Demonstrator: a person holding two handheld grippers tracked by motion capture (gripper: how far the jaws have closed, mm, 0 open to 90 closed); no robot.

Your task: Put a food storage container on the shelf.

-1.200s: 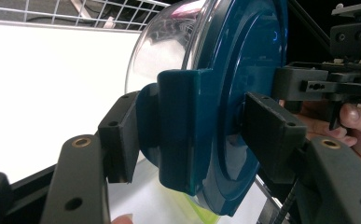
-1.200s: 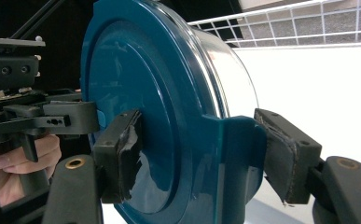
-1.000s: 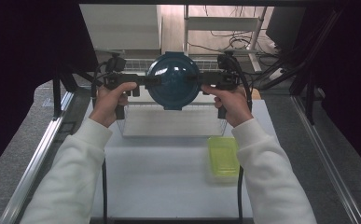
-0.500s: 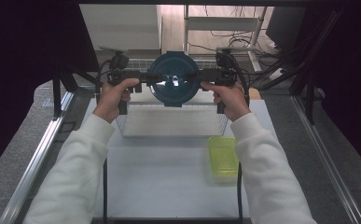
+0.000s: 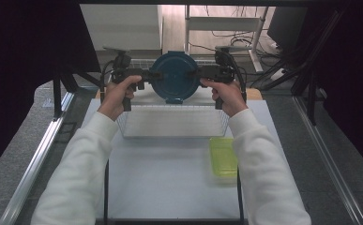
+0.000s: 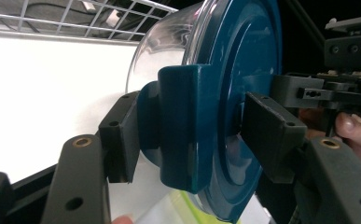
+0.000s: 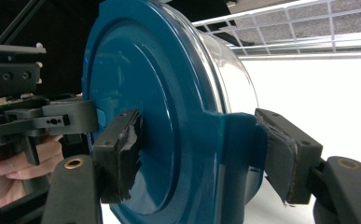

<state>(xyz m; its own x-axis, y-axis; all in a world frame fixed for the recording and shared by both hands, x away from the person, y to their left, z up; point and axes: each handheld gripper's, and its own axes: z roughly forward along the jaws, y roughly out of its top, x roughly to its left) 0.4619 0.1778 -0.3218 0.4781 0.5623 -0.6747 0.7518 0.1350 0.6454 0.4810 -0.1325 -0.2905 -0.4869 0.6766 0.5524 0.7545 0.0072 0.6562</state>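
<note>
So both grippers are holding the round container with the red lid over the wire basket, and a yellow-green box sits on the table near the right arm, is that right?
Almost. The lid is dark teal, not red; the high view and both gripper views show it. The rest holds: the left gripper and right gripper hold the container by its side clasps over the wire basket, and the yellow-green box lies on the table near the right arm.

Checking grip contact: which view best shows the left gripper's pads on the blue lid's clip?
The left gripper view: its pads clamp the lid by its side clip. The high view shows the left gripper small at the lid's edge; the right gripper view shows it far off.
</note>
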